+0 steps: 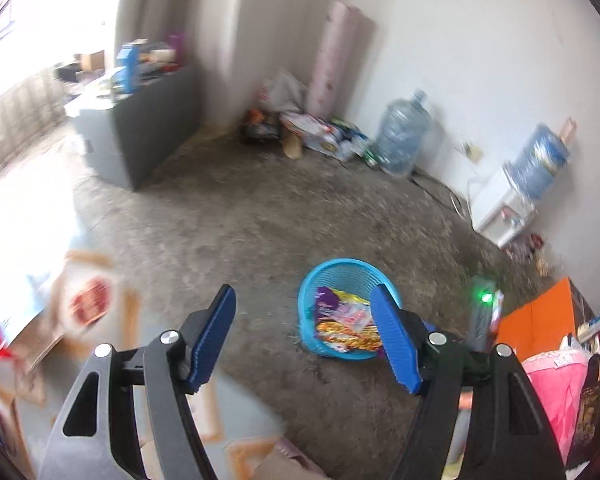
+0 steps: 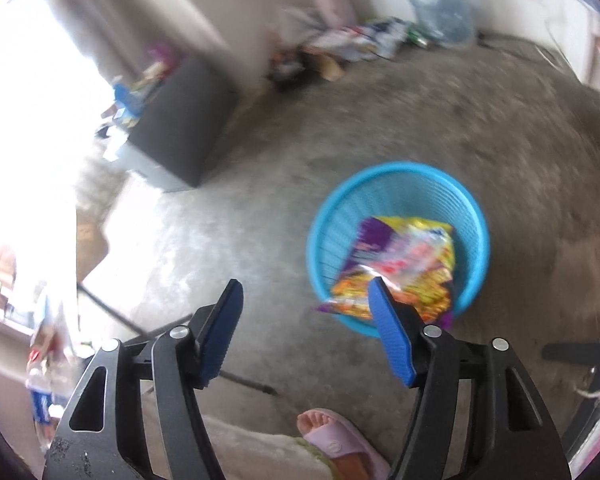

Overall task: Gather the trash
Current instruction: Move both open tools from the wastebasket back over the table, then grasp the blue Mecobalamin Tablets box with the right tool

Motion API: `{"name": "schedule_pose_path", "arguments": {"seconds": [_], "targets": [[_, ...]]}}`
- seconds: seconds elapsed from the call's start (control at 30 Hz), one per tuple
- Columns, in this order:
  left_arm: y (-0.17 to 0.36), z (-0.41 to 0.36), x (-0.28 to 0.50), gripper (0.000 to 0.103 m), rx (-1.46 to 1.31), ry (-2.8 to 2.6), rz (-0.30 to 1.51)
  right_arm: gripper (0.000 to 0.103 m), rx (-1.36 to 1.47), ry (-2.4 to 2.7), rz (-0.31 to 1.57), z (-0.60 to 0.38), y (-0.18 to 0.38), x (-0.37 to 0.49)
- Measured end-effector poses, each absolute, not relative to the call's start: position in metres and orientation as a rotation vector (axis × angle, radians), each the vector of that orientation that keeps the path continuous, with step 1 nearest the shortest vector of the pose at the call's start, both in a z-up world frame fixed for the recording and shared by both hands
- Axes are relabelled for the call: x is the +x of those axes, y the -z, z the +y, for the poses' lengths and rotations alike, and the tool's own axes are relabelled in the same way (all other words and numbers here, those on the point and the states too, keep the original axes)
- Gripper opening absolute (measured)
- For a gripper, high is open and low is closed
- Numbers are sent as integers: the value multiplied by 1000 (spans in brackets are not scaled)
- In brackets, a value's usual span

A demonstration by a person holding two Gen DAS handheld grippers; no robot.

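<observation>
Both grippers, left [image 1: 302, 326] and right [image 2: 304, 320], apart, empty. Wrappers [image 2: 400, 268] in blue basket [image 2: 396, 176]; next, seek remaining floor trash, possibly corner pile [image 1: 320, 132], blurred.

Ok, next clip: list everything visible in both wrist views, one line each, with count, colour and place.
wastebasket: one, light blue mesh, standing on the floor ahead of both grippers
snack wrappers: several, purple, yellow and orange, inside the wastebasket, one corner over its near rim
cabinet: one, dark grey, by the left wall, clutter on top
water jug: one, clear blue, against the far wall
rubbish pile: mixed colours, in the far corner
pink roll: one, upright in the corner
water dispenser: one, white, blue bottle on top, right wall
floor: grey concrete
foot in a sandal: one, pink, bottom edge of the right view
left gripper: blue pads, open, empty
right gripper: blue pads, open, empty
</observation>
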State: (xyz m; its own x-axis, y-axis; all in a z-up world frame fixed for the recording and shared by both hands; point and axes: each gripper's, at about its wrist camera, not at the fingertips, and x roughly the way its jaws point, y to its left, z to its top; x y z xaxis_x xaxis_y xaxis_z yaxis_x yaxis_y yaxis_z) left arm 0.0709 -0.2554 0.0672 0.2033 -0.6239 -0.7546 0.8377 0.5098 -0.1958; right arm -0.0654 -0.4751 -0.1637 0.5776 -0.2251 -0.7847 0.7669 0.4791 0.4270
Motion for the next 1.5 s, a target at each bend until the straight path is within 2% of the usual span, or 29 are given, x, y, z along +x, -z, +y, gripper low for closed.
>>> {"name": "schedule_pose_path", "arguments": {"seconds": [0.47,0.77,0.97,1.03,1.07,1.13,1.2,1.3,1.5], "targets": [[-105,-13,90,68,45,634,731,63,707,344,723,-387,96,-16],[-75,33,85,68,-35,609,775,62,662,145,756,-328,78,18],[-39,33,74,58,-36,656,833,43,664,3,836,-294,86,46],[-29,33,71,56,-30,664,853,31,670,-51,872,-280,93,56],[-23,32,69,53,-28,668,867,28,670,-67,888,-276,96,60],[-11,33,69,49,-32,671,892,15,672,-111,927,-264,106,70],[-3,33,68,45,-32,678,909,9,668,-146,959,-251,111,76],[10,31,66,37,-13,703,943,4,652,-197,1012,-232,120,87],[39,24,69,26,3,732,1038,2,628,-242,1104,-210,140,111]]}}
